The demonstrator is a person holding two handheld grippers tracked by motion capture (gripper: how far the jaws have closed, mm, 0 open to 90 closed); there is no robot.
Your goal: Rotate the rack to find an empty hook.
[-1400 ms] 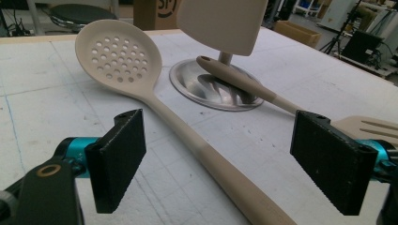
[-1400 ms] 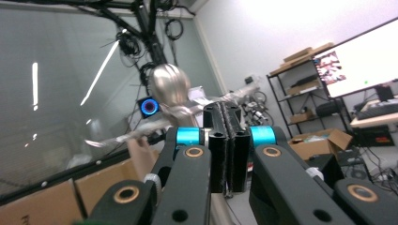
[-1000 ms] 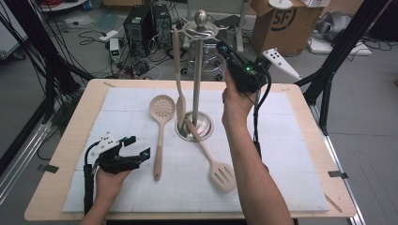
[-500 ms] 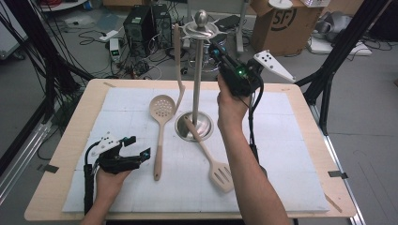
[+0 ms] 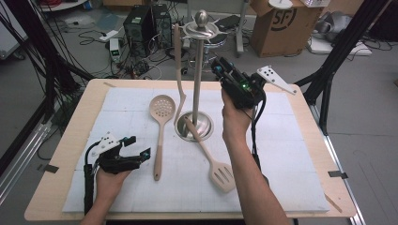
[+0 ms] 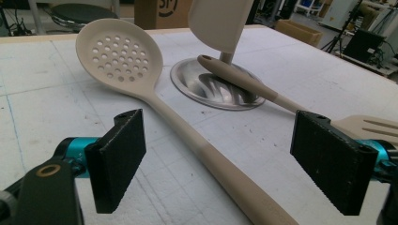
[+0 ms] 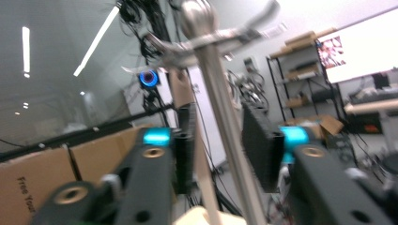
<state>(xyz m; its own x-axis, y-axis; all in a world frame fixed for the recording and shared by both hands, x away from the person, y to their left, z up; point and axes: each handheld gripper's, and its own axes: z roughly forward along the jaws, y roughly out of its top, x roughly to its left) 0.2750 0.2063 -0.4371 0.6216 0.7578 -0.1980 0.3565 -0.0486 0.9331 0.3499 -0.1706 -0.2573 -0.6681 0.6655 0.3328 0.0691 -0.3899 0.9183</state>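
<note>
We see our right gripper [image 5: 220,70] raised beside the stand [image 5: 197,70], its jaws having just been opening; they now stand parted with nothing pinched, the steel pole passing between them in the right gripper view. The ladle [image 5: 179,70] hangs from the stand's top arm, just beyond the pole from that gripper, its bowl down near the round base. Our left gripper [image 5: 136,147] rests low on the white mat [image 5: 281,154], jaws spread wide and empty, with the skimmer [image 5: 160,126] handle lying between them in the left gripper view, untouched. The turner [image 5: 211,157] lies on the mat with its handle end propped on the base. The stand is polished metal with a ball top; the three utensils are smooth, matte beige.
</note>
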